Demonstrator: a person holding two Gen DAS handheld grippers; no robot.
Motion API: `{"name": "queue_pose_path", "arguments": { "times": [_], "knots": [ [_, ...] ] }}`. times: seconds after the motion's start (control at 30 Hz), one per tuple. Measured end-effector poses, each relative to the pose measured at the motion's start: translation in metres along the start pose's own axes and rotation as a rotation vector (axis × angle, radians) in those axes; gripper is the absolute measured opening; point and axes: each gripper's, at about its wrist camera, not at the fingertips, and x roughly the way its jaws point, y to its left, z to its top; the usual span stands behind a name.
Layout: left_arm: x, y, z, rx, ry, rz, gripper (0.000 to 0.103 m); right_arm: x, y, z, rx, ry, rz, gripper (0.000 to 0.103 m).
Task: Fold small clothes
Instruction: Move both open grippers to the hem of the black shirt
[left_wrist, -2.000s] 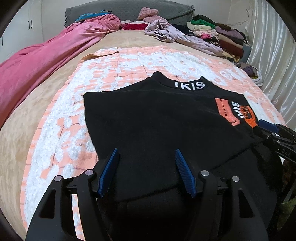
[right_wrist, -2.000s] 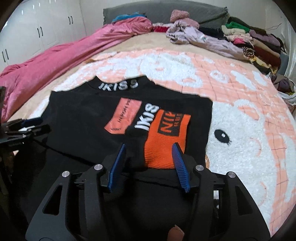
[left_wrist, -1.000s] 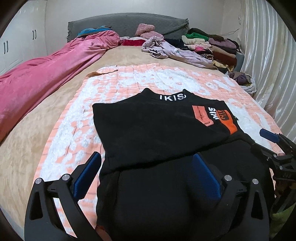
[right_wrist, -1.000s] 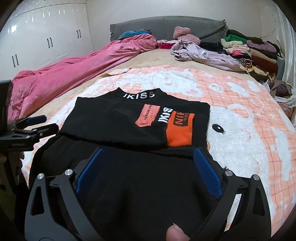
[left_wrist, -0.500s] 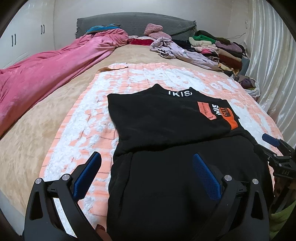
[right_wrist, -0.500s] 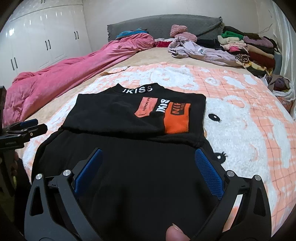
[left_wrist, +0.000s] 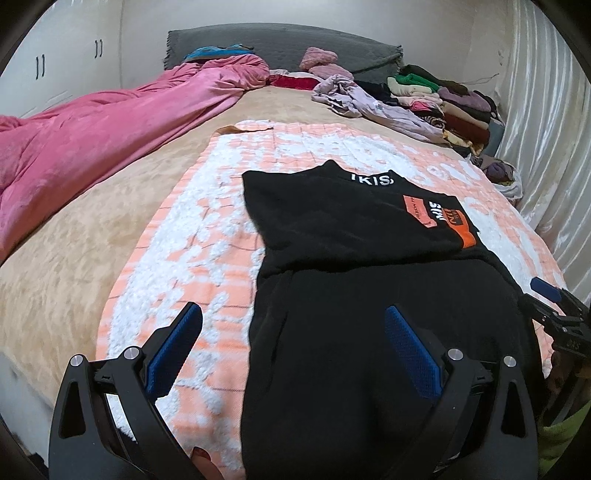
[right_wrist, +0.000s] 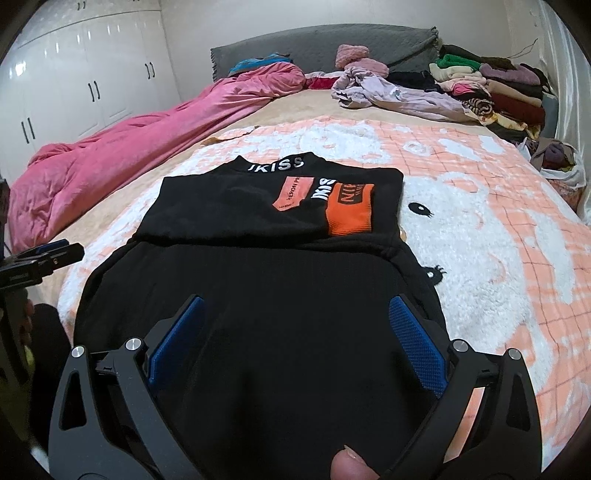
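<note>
1. The black top (right_wrist: 266, 206) lies flat on the peach and white blanket (right_wrist: 480, 236). Its near part reaches the bottom edge and is cut off there.
2. The neck reads "IKISS" in white. An orange patch (right_wrist: 351, 210) sits at 1 o'clock on the chest; its small words are hard to read.
3. The right gripper (right_wrist: 295, 343) has its blue fingers (right_wrist: 417, 350) wide apart above the dark cloth, holding nothing.
4. The left gripper (left_wrist: 295, 347) is wide open too, holding nothing, over the top's left edge.
5. A pink quilt (right_wrist: 129, 147) lies at 10 o'clock on the bed.
6. A pile of clothes (right_wrist: 491, 88) sits at 1 o'clock.
7. White cupboards (right_wrist: 74, 81) stand at 10 o'clock.
</note>
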Motion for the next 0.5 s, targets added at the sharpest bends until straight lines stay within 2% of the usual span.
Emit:
{"name": "queue_pose_path", "arguments": {
  "times": [0.5],
  "knots": [
    [-0.013, 0.015, -0.025, 0.004, 0.041, 0.014, 0.098, -0.024, -0.015, -0.02, 0.043, 0.028, -0.02, 0.094]
  ]
}}
